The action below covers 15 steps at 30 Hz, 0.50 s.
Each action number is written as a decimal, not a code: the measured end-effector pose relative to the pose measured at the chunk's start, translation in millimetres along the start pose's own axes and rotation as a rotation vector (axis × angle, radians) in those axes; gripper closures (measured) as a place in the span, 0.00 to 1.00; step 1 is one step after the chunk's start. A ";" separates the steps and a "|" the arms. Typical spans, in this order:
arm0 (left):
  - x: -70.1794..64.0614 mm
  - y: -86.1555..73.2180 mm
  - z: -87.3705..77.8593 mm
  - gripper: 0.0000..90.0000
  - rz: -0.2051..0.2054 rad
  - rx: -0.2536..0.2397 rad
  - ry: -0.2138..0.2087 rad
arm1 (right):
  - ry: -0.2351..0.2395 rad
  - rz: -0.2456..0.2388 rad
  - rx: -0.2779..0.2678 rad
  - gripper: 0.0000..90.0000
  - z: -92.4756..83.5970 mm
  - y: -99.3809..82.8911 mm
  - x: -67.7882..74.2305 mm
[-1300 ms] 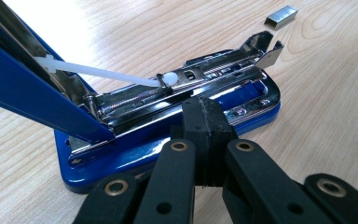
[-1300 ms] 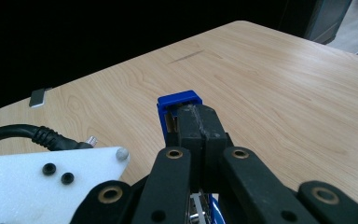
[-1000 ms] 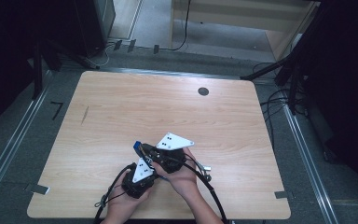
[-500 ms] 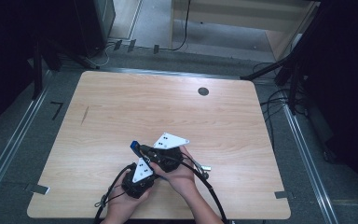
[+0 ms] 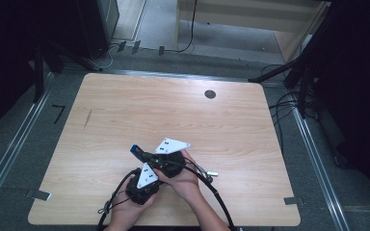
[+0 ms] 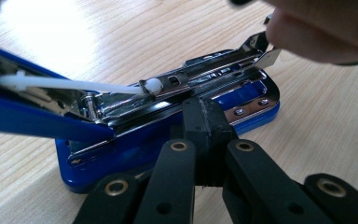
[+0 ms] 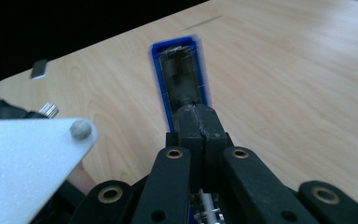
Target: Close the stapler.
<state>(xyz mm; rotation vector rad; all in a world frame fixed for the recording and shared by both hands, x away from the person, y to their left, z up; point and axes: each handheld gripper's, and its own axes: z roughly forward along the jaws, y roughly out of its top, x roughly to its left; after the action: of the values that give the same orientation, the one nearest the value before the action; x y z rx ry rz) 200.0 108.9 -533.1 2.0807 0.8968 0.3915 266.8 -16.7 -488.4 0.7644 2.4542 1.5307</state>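
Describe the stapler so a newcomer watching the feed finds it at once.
Start at the wooden table and go to its near edge, where the person's two hands meet. Between the left gripper and the right gripper, both shut, lies a blue stapler, swung open so its shiny metal staple channel shows. It is the only blue thing among the black gripper parts.

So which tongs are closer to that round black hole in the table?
Right. The right tongs sit below-left of the hole; the left tongs lie lower still.
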 end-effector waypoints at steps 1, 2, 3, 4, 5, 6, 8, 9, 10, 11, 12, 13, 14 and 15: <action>0.0 0.0 -0.1 1.00 0.002 0.001 0.001 | -0.002 0.002 0.003 1.00 0.5 0.4 -0.2; 0.1 0.0 0.0 1.00 0.001 0.000 0.000 | 0.000 0.007 0.005 1.00 0.5 0.8 -0.9; 0.1 0.0 0.0 1.00 0.001 0.000 0.000 | 0.000 0.007 0.005 1.00 0.5 0.8 -0.9; 0.1 0.0 0.0 1.00 0.001 0.000 0.000 | 0.002 0.010 0.006 1.00 0.6 0.9 -1.3; 0.1 0.1 -0.1 1.00 0.002 0.000 0.000 | 0.005 0.012 0.007 1.00 0.7 0.8 -1.7; 0.2 0.0 -0.1 1.00 0.002 0.001 -0.001 | 0.006 0.008 0.020 1.00 1.4 1.2 -2.5; 0.1 0.0 -0.1 1.00 0.001 0.000 -0.001 | 0.005 0.008 0.030 1.00 3.1 0.8 -2.6; 0.1 0.1 -0.1 1.00 0.003 0.001 -0.001 | 0.005 0.008 0.030 1.00 3.1 0.8 -2.6; 0.2 0.1 -0.2 1.00 0.004 0.002 -0.001 | 0.006 0.011 0.037 1.00 3.8 0.9 -2.6; 0.1 0.1 -0.2 1.00 0.003 0.002 0.000 | 0.005 0.011 0.040 1.00 4.8 1.0 -3.0; 0.1 0.1 -0.2 1.00 0.005 0.002 0.001 | 0.003 0.013 0.053 1.00 6.9 1.2 -3.2; 0.1 0.1 -0.2 1.00 0.005 0.002 0.001 | 0.003 0.013 0.053 1.00 6.9 1.2 -3.2; 0.1 0.1 -0.2 1.00 0.005 0.002 0.001 | 0.002 0.017 0.058 1.00 8.4 1.0 -3.0; 0.1 0.0 -0.2 1.00 0.005 0.002 0.001 | 0.003 0.021 0.066 1.00 10.2 0.6 -3.2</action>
<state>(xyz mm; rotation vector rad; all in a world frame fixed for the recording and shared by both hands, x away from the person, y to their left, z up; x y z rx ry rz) 200.0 109.1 -533.0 2.0852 0.8932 0.3943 273.6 -9.9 -493.1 0.8028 2.5178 1.4652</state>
